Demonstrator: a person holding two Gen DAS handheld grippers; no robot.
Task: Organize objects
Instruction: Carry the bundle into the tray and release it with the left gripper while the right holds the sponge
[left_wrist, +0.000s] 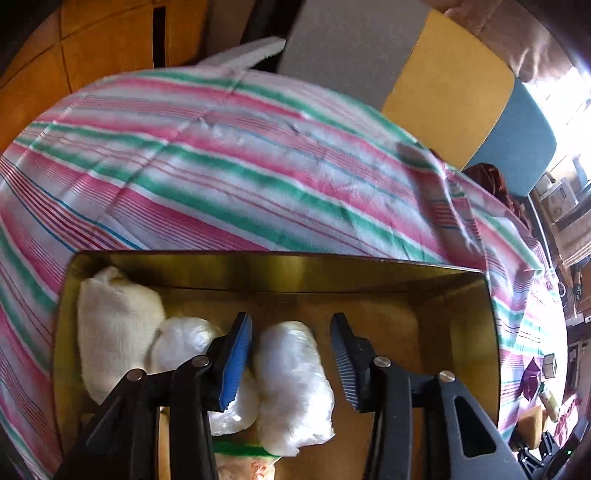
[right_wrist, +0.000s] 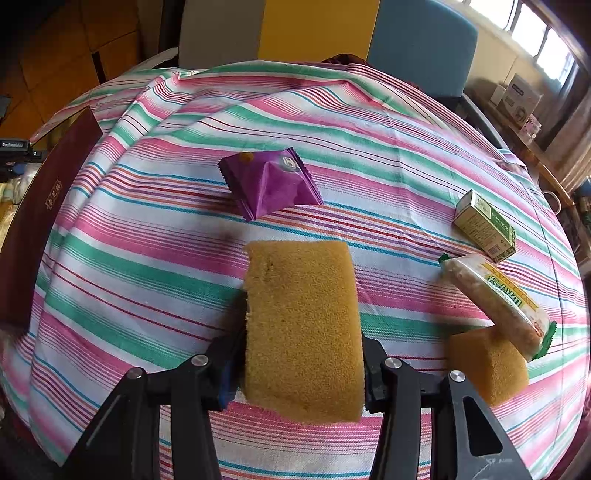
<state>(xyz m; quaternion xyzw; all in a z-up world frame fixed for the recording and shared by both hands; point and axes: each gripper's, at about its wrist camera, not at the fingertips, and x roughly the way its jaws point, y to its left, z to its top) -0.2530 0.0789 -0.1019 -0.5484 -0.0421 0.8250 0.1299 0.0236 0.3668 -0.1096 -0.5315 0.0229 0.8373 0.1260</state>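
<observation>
The left gripper (left_wrist: 291, 354) hangs over a gold tray (left_wrist: 280, 267) with its jaws apart; a white roll (left_wrist: 291, 384) lies in the tray between the fingers, and the pads do not press on it. A second white roll (left_wrist: 184, 341) lies just to its left, and a folded white cloth (left_wrist: 114, 328) fills the far left corner of the tray. A snack packet (left_wrist: 243, 463) shows at the near edge.

The right gripper (right_wrist: 303, 332) is closed on a sponge (right_wrist: 301, 325), held above the striped cloth (right_wrist: 147, 258). On the cloth, a purple packet (right_wrist: 269, 182) lies farther away, a second sponge (right_wrist: 487, 363) is near on the right, touching a rice bar (right_wrist: 495, 299), and a green box (right_wrist: 484, 223) lies beyond the bar. A dark red box (right_wrist: 40, 225) stands at the left edge
</observation>
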